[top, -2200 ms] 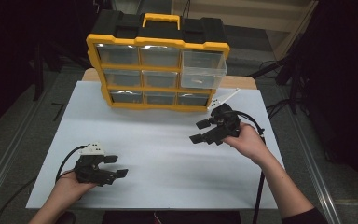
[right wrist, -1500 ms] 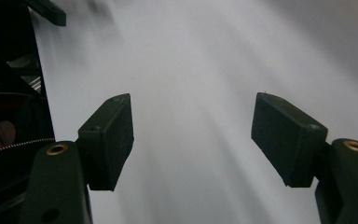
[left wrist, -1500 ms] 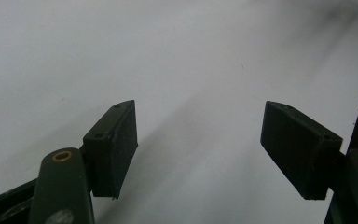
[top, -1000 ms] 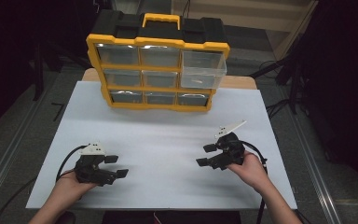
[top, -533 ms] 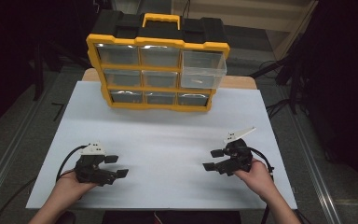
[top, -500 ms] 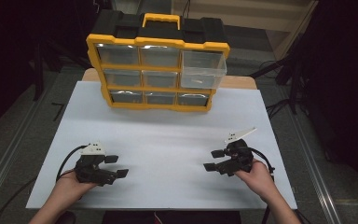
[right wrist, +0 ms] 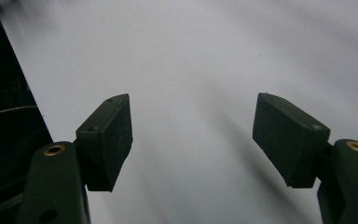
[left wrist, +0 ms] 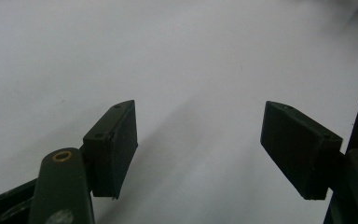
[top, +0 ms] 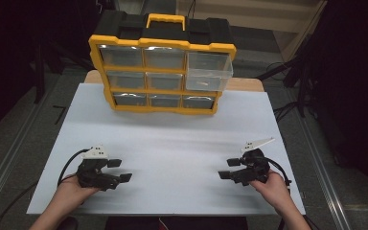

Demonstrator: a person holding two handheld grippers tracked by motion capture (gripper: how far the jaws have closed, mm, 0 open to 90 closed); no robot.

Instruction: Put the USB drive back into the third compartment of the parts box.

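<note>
Fingers (left wrist: 114,147) released on left gripper (top: 119,170) and right gripper (top: 228,168); both low over white counter (top: 172,143), well apart.

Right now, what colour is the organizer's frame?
Yellow, with a black back; the organizer shows best in the high view.

A white table top (top: 172,143) fills the middle of the high view, with a strip of bare wood (top: 242,84) showing at its far edge. Grey floor (top: 9,139) lies on both sides, crossed by pale metal rails (top: 2,165) running alongside the table. Dark cables (top: 287,108) trail over the floor at the right. Beyond, the room falls into deep shadow; a light wooden panel (top: 273,19), perhaps a wall or board, stands at the upper right.
</note>
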